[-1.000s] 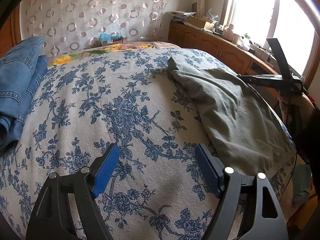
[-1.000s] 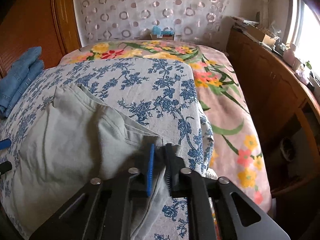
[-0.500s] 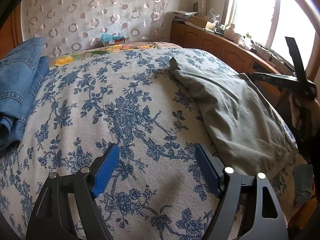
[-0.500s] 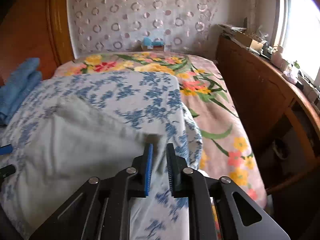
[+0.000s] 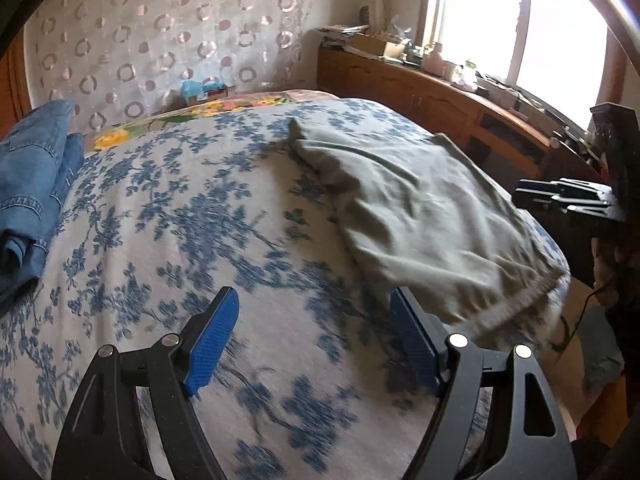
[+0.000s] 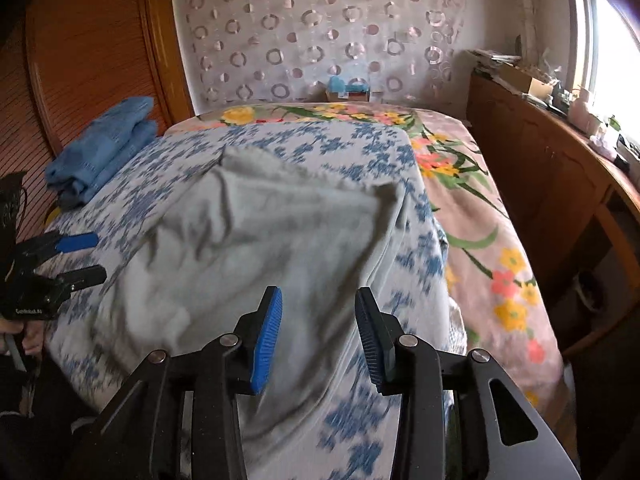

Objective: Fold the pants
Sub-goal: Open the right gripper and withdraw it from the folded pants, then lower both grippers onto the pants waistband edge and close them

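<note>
Since the right gripper (image 6: 318,336) was seen shut on the near edge of the grey pants (image 6: 256,248) a second ago, its jaws have been opened and nothing is gripped now; the cloth has been let go and lies loose on the bed (image 6: 360,148). The release is judged to mark the end of one fold; the pants look doubled over, with wrinkles left to smooth. Beyond and slightly left of the right jaws, the pants are spread, the near hem just below the tips and apart from them. The left gripper (image 5: 314,338) is held wide open and empty; the pants (image 5: 432,216) lie ahead and right of its jaws, the nearest corner just beside the right-hand jaw, contact not confirmed. Motion blur noted.
</note>
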### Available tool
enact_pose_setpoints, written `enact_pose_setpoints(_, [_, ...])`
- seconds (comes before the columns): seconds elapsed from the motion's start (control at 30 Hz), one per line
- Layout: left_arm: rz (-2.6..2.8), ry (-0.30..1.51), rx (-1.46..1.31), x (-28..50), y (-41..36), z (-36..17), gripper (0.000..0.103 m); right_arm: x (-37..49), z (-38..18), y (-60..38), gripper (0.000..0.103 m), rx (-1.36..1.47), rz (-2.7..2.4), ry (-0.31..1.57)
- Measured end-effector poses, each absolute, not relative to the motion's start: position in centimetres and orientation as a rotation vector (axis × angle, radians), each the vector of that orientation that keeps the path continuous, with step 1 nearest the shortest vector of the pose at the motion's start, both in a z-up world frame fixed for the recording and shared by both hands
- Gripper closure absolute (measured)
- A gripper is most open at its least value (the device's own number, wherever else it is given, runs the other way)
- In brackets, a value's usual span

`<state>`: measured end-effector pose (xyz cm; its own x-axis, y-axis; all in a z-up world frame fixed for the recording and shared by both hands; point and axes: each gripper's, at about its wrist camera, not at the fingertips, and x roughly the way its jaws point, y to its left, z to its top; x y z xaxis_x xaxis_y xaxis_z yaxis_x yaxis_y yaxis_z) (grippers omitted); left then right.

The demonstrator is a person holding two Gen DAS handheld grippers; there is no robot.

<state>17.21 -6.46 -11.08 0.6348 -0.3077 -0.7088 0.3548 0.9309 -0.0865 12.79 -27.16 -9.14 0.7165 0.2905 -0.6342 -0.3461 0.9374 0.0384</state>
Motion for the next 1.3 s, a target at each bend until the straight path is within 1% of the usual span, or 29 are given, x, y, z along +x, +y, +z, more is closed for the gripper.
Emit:
enact_pose_setpoints(0.3, [-0.412,0.798,0.077,14.1,-7.8,-10.8,0.024,9.0,-10.6,-26.6,0.064,-0.062,0.343,0.697])
enact_pose_setpoints(0.5, [-0.419,0.808,0.079,12.3,-8.6,-11.2,0.024,7.1,-10.5,-26.4,0.064,-0.054,0.33,0.67])
enact_pose_setpoints(0.77, [-0.417,0.781,0.082,10.4,-9.5,-10.1,0.024,4.7,-11.0,-26.3,0.064,-0.033,0.353,0.646])
enact_pose_setpoints(0.9, [-0.441,0.795,0.106,11.0,-10.2,-10.4,0.031,3.9,-10.9,-25.9,0.064,-0.052,0.365,0.645])
enact_pose_setpoints(0.93, [-0.443,0.798,0.112,11.1,-10.3,-10.5,0.031,3.8,-10.9,-25.9,0.064,-0.05,0.366,0.643])
enact_pose_setpoints(1.0, [-0.449,0.816,0.126,11.7,-10.6,-11.1,0.042,3.9,-11.1,-25.9,0.064,-0.047,0.366,0.644])
enact_pose_setpoints(1.03, [-0.448,0.829,0.134,11.9,-10.8,-11.4,0.043,4.1,-11.2,-25.9,0.064,-0.045,0.365,0.648])
enact_pose_setpoints(1.1, [-0.45,0.846,0.147,12.4,-10.9,-11.8,0.052,4.5,-11.3,-25.7,0.064,-0.047,0.363,0.658])
enact_pose_setpoints(1.3, [-0.455,0.83,0.14,13.4,-11.3,-11.7,0.053,5.1,-11.5,-25.6,0.064,-0.046,0.353,0.669])
